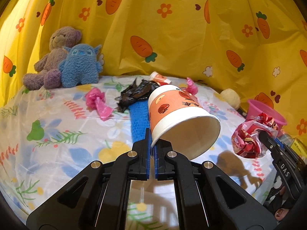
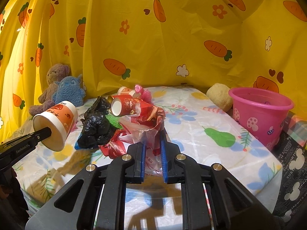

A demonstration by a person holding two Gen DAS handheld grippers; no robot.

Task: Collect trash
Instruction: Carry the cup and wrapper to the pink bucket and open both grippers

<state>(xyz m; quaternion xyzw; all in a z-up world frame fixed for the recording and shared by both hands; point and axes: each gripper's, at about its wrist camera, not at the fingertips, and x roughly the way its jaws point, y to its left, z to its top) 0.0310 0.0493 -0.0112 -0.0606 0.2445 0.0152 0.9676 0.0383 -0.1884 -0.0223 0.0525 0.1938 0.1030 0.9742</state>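
My left gripper (image 1: 152, 134) is shut on the rim of an orange-and-white paper cup (image 1: 180, 118), which hangs tilted above the table with its mouth towards the camera. The right wrist view shows that cup (image 2: 57, 122) at the left, on the left gripper (image 2: 48, 131). My right gripper (image 2: 153, 140) is shut on a crumpled red and clear plastic wrapper (image 2: 145, 126), lifted off the table; the left wrist view has this wrapper (image 1: 249, 138) at the right. A pink bucket (image 2: 261, 111) stands at the table's right end.
On the floral tablecloth (image 2: 211, 153) lie a black plastic bag (image 2: 96, 126), a red cup on its side (image 2: 122, 105), a small cup (image 2: 126, 91), pink plastic scraps (image 1: 96, 101) and a blue strip (image 1: 138, 120). Two plush toys (image 1: 63, 61) and a cream ball (image 2: 218, 95) sit by the yellow curtain.
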